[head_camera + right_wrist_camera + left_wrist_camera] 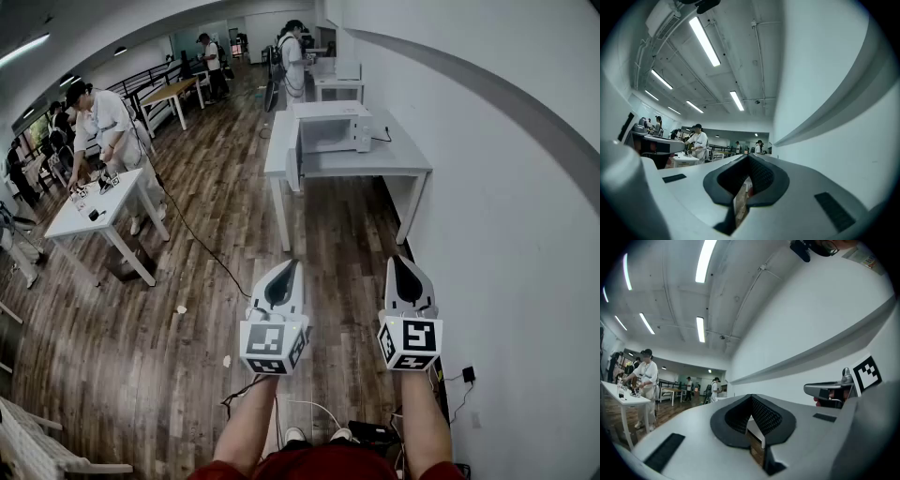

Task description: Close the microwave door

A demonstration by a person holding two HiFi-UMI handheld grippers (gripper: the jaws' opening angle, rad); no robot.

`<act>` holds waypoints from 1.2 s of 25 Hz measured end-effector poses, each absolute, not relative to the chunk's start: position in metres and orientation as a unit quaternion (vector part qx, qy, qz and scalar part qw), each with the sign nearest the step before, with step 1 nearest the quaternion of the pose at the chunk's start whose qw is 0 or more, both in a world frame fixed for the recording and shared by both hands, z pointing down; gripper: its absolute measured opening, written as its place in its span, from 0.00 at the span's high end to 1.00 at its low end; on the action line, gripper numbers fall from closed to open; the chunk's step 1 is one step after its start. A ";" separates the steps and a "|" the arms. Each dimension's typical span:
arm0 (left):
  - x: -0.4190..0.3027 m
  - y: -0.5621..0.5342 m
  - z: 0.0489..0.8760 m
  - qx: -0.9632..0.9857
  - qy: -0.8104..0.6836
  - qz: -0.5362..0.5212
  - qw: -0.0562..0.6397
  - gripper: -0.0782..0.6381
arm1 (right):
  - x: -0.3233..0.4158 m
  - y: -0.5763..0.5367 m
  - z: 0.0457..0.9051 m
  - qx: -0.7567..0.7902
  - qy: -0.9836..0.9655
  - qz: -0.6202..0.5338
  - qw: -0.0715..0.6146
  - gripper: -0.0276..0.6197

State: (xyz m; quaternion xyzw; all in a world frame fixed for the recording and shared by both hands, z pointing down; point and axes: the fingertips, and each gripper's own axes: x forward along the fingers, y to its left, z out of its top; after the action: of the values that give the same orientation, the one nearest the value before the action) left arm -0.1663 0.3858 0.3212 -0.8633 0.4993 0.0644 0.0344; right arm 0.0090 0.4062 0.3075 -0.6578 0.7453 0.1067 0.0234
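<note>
Microwave [333, 127] | on table [398, 161] by the wall, door open | left gripper [284, 269] jaws together, empty | right gripper [405, 265] jaws together, empty | both well apart from microwave

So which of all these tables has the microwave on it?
The grey table against the right-hand wall carries the microwave. The white table at left holds only small items; the wooden one stands far back.

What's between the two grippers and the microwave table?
Head view: only bare wood floor lies between the left gripper, the right gripper and the table carrying the microwave. A black cable crosses it further left.
</note>
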 end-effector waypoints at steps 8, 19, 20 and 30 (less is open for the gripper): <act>-0.145 0.388 0.319 -0.861 0.504 0.059 0.041 0.85 | 0.030 0.411 0.305 -0.659 0.745 0.105 0.029 0.92; -0.108 0.397 0.317 -0.858 0.508 0.061 0.048 0.85 | 0.057 0.413 0.307 -0.643 0.758 0.088 0.069 0.91; -0.107 0.396 0.319 -0.857 0.510 0.059 0.049 0.85 | 0.060 0.412 0.309 -0.642 0.758 0.086 0.069 0.91; -0.096 0.374 0.326 -0.852 0.518 0.064 0.049 0.85 | 0.076 0.384 0.316 -0.635 0.764 0.080 0.078 0.91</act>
State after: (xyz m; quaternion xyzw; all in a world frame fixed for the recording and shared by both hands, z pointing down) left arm -0.0958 0.3735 0.3261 -0.8518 0.5176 0.0643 0.0492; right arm 0.0760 0.3844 0.3156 -0.6353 0.7642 0.0796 0.0780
